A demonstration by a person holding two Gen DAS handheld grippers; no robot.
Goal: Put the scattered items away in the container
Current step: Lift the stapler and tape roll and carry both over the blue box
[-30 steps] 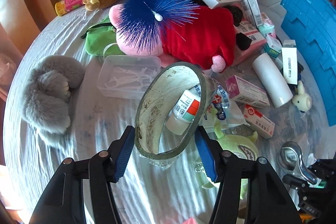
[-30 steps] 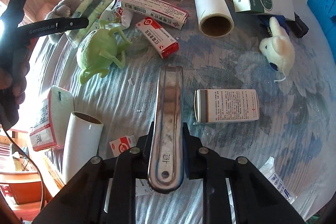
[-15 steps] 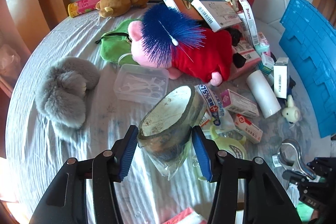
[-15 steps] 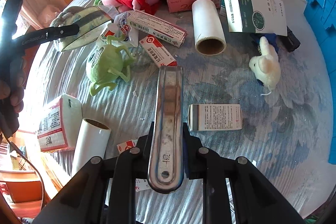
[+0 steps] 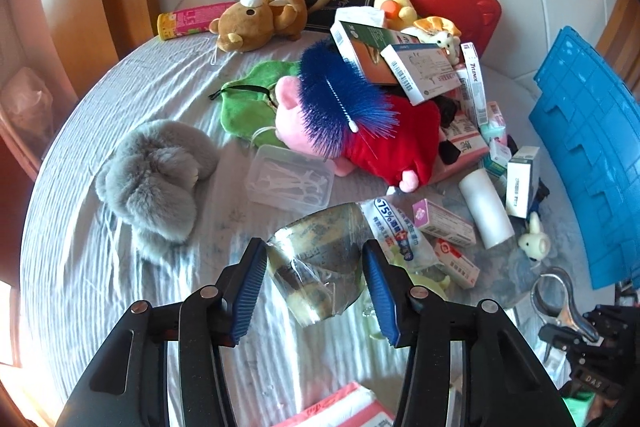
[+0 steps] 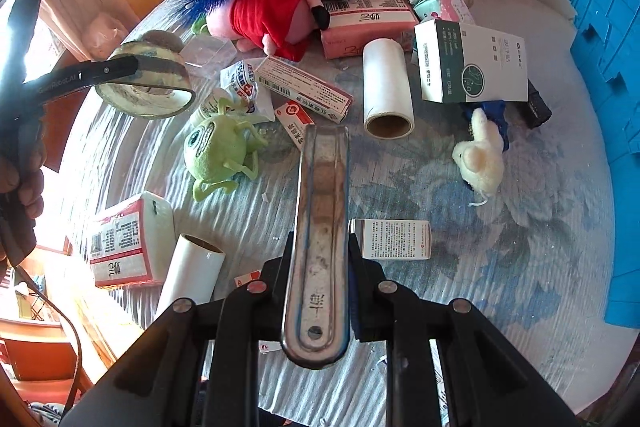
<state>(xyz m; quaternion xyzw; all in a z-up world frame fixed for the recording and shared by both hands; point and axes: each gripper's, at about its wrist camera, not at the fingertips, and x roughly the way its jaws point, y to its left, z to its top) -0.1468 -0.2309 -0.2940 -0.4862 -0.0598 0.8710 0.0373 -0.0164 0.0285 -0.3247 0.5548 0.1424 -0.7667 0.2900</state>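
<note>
- the left hand-held gripper [image 5: 316, 279] has a dirty tape roll [image 5: 320, 259] between its 2 blue pads, and its jaws are closing on it.
- the right hand-held gripper [image 6: 320, 267] is clamped tight on a long metal tool [image 6: 320, 227].
- the blue container [image 5: 592, 155] is at 3 o'clock, beside the counter [image 5: 100, 287].
- a green toy [image 6: 220, 147] lies at 10 o'clock from the metal tool.
</note>
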